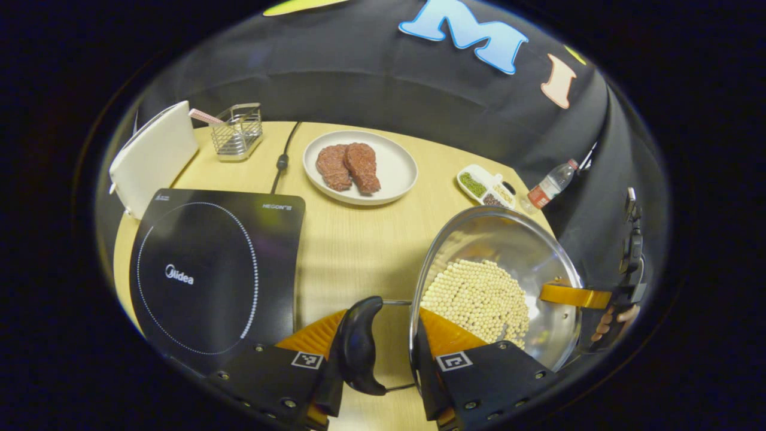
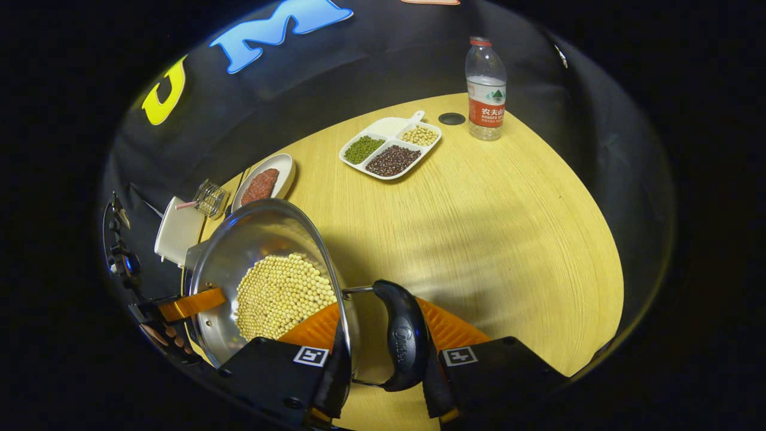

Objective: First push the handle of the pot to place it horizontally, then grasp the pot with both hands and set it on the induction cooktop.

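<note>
Tabletop (image 1: 353,239), pot (image 1: 514,251) between tools

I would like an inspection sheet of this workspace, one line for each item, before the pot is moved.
Surface: wooden table, with shadows across it.
Job's things: steel pot holding pale beans, to the right of the black induction cooktop, whose top is bare.
Clutter: plate with two meat pieces; divided tray of beans; water bottle; wire basket; white box.
Grippers: left tool and right tool each straddle a black side handle and the rim, and appear closed on the pot.
Cables: black cord runs back from the cooktop.
Surroundings: black cloth wall.
</note>
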The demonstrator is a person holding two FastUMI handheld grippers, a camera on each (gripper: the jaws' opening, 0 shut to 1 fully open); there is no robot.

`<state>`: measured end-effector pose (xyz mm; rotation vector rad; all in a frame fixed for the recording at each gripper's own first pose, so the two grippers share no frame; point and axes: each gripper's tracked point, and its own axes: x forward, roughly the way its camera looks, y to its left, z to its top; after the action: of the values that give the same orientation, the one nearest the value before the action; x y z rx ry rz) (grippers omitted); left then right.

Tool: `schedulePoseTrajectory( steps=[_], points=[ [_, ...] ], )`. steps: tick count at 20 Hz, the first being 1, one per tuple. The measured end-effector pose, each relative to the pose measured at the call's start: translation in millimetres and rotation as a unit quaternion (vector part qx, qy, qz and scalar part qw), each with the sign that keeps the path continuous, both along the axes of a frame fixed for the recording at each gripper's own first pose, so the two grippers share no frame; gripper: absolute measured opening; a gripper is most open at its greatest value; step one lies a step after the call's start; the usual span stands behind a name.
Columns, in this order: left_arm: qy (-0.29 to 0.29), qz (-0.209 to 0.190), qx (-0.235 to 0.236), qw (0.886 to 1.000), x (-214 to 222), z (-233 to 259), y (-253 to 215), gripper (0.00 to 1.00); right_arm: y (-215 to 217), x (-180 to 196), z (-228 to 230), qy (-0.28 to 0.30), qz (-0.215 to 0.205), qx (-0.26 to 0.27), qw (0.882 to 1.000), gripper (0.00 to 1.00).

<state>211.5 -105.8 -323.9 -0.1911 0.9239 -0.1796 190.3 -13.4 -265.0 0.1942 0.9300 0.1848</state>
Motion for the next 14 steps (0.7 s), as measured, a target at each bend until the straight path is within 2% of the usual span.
schedulePoseTrajectory(
  steps=[3,5,6,7,8,10,12,14],
  points=[
    [-0.004,-0.009,0.003,1.0,-11.0,18.5,14.6,0.53,13.1,-20.0,12.3,-0.002,-0.007,0.005,1.0,0.51],
    [-0.003,-0.013,0.003,1.0,-21.4,30.4,26.9,0.53,25.2,-35.2,19.5,-0.001,-0.011,0.01,1.0,0.51],
    [-0.003,-0.016,0.005,1.0,-26.2,36.8,33.7,0.5,31.1,-42.5,22.4,-0.002,-0.011,0.011,1.0,0.51],
    [-0.001,-0.018,0.006,1.0,-31.1,40.9,39.3,0.53,35.6,-48.3,25.2,-0.002,-0.012,0.011,1.0,0.52],
    [0.001,-0.02,0.007,1.0,-36.4,44.8,45.0,0.49,40.9,-51.4,27.1,-0.002,-0.013,0.012,1.0,0.51],
    [0.002,-0.023,0.007,1.0,-44.5,50.5,57.2,0.53,51.2,-63.2,31.0,-0.002,-0.014,0.014,1.0,0.54],
    [0.001,-0.023,0.005,1.0,-51.8,54.2,70.8,0.53,62.5,-71.9,33.5,-0.003,-0.014,0.012,1.0,0.51],
    [0.0,-0.02,0.003,1.0,-56.5,59.2,86.5,0.5,77.5,-78.0,37.4,-0.007,-0.011,0.01,1.0,0.54]
  ],
)
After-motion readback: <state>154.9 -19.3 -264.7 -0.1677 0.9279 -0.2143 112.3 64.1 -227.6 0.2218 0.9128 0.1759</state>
